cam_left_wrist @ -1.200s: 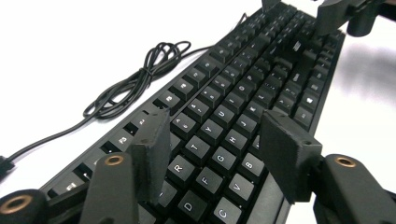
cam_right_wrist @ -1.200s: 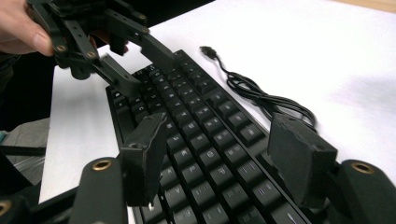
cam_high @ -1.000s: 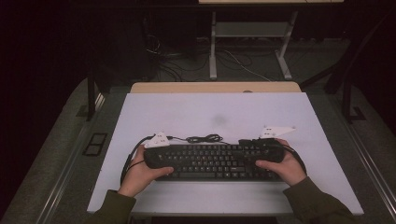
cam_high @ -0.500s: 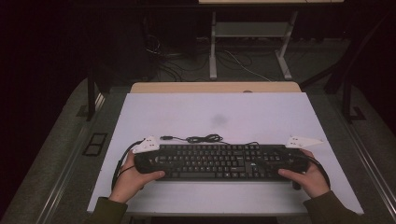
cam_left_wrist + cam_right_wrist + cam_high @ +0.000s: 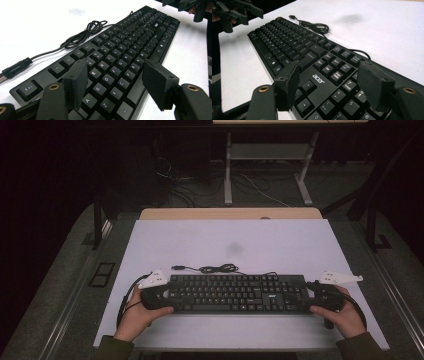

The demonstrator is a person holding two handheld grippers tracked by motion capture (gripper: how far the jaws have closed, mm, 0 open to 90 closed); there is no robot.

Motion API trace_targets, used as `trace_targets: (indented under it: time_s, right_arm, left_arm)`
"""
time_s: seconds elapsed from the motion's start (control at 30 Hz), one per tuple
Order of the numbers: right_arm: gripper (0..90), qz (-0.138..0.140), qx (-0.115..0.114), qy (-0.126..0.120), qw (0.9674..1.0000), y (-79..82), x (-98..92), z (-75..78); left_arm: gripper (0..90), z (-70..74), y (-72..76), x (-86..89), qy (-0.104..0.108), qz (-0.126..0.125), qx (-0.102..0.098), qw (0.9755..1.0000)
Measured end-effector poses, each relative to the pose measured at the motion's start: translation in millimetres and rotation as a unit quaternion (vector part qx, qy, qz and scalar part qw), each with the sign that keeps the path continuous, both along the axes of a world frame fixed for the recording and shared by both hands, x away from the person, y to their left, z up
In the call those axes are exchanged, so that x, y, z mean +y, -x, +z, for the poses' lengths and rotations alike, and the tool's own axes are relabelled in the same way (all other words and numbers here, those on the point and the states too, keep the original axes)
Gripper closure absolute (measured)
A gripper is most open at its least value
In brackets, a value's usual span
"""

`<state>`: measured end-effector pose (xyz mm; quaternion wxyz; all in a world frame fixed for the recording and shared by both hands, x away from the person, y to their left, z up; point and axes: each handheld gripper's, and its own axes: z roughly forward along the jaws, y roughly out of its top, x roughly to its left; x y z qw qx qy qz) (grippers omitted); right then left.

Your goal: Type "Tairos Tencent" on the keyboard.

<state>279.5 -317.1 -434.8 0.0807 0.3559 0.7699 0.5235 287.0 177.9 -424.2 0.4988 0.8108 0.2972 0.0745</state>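
The jaws of both grippers are seen standing apart, with nothing clamped between them. The left gripper (image 5: 159, 296) is held over the left end of the keyboard (image 5: 235, 293), the right gripper (image 5: 320, 295) over its right end. The keyboard is laid flat near the front edge of the table (image 5: 280, 245), its cable (image 5: 215, 268) coiled just behind it. Judged from this, no grip has yet been taken; seizing both ends is left. No containers are present.
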Motion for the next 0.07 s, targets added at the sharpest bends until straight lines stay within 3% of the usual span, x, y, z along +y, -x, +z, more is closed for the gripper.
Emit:
trace_targets:
  time_s: [0.07]
  right_arm:
    - [34.3,-0.001,-0.001,-0.002,1.0000,-0.1,-0.9,0.5]
  left_arm:
    - [36.1,-0.3,0.1,0.6,0.000,0.001,0.000,1.0000]
